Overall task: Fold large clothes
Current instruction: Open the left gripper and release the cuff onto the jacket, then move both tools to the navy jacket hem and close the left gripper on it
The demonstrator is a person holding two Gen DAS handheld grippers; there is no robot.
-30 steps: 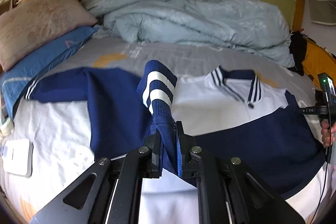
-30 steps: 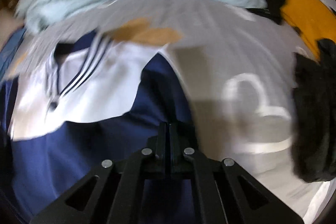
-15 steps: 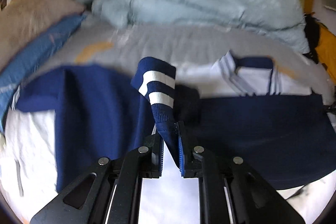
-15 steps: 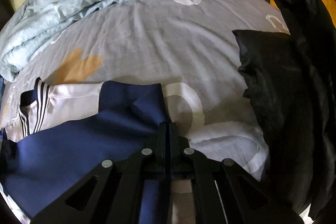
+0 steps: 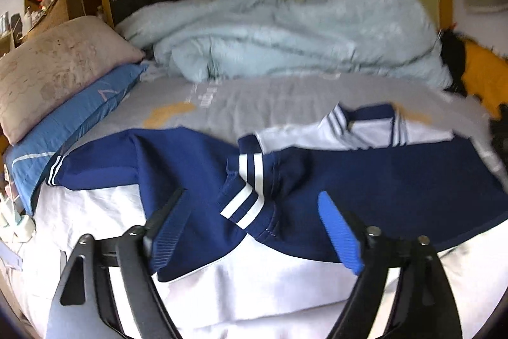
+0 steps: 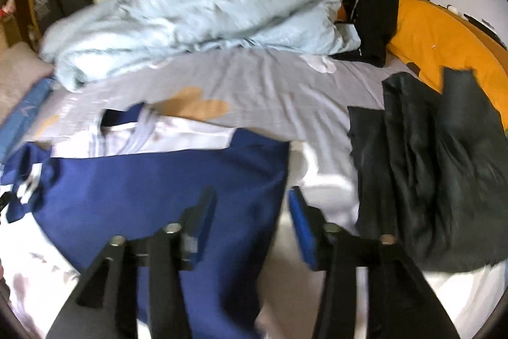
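A navy and white jacket (image 5: 381,180) lies spread on the bed, its white collar (image 5: 365,126) at the far side. One sleeve is folded across the body, and its white-striped cuff (image 5: 247,196) rests on the navy cloth. My left gripper (image 5: 250,205) hangs just above that cuff; its jaws are opening and the pads press on nothing. In the right wrist view the jacket (image 6: 158,189) fills the lower left. My right gripper (image 6: 250,202) is over the jacket's right edge with its jaws opening, free of the cloth.
A crumpled pale-blue duvet (image 5: 285,37) lies along the headboard. A beige pillow (image 5: 47,69) and a blue pillow (image 5: 73,119) sit at the left. Dark garments (image 6: 438,173) and an orange one (image 6: 444,37) lie at the right on the grey sheet (image 6: 270,84).
My left gripper let go of the striped sleeve, which dropped onto the jacket. The right gripper opened, released the jacket's edge and drew back and up.
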